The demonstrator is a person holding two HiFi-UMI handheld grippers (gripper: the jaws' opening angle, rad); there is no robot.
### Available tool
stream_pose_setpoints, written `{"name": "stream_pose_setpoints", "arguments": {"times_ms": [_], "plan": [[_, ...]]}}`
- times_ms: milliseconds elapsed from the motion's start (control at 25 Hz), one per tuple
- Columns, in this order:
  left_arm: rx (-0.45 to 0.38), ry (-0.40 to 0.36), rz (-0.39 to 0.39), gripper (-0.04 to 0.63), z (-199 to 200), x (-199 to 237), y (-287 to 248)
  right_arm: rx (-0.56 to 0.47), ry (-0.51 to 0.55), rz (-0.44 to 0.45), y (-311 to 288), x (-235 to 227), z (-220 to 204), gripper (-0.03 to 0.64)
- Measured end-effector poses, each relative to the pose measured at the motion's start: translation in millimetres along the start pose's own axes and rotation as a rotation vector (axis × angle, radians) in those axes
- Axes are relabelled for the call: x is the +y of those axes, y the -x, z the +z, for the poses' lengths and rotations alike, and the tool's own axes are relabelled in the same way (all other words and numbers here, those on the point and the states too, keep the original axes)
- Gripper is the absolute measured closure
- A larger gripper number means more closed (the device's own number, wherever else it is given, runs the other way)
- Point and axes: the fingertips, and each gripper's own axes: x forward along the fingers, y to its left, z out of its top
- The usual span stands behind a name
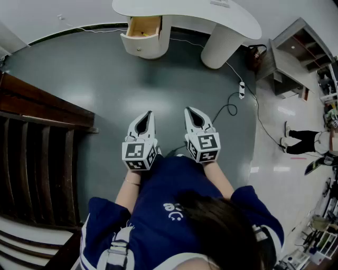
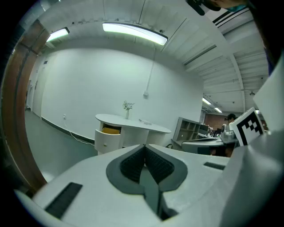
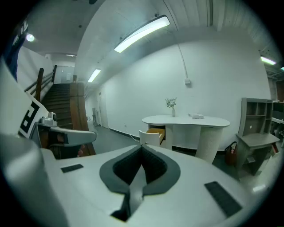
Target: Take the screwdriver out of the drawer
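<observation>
Dark grey floor (image 1: 105, 79), white curved worktop (image 1: 185, 9) well ahead of the jaws against a plain white wall (image 2: 88, 88), dark wooden staircase (image 1: 37, 158) to their left, grey shelf unit (image 1: 298, 52) far right, ceiling strip lights (image 2: 133, 32) overhead.

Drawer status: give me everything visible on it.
The drawer stands pulled open from the rounded pedestal under the left end of the white desk, as the head view shows it. Its curved front is white with one small round knob, and the inside looks like light wood, yellowish. A small dark speck lies inside, too small to identify. Only the pedestal visibly touches it.
</observation>
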Motion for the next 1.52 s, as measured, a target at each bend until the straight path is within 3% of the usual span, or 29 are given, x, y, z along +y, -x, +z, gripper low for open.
{"name": "stream_pose_setpoints", "arguments": {"times_ms": [280, 440, 680, 880, 1040, 1160, 1320, 1520], "plan": [[-0.027, -0.009, -0.01, 0.591, 11, 30, 0, -0.035, -0.035, -0.047, -12, 10, 7, 0.609], [-0.019, -0.012, 0.023, 0.591, 9, 50, 3, -0.058, -0.052, -0.059, -14, 17, 7, 0.609], [-0.043, 0.035, 0.04, 0.591, 17, 73, -2, -0.063, -0.093, -0.064, -22, 14, 7, 0.609], [-0.056, -0.001, 0.034, 0.591, 22, 76, -23, -0.057, -0.069, -0.059, -50, -3, 11, 0.609], [-0.033, -0.003, 0.055, 0.591, 27, 88, -55, -0.057, -0.084, -0.018, -90, -24, 21, 0.609], [0.009, 0.017, 0.058, 0.591, 31, 93, -90, -0.001, -0.103, 0.015, -132, -49, 22, 0.609], [0.033, 0.059, 0.125, 0.591, 42, 111, -131, 0.061, -0.103, 0.091, -186, -66, 29, 0.609], [0.037, 0.057, 0.175, 0.591, 62, 122, -194, 0.098, -0.11, 0.166, -244, -95, 44, 0.609]]}}
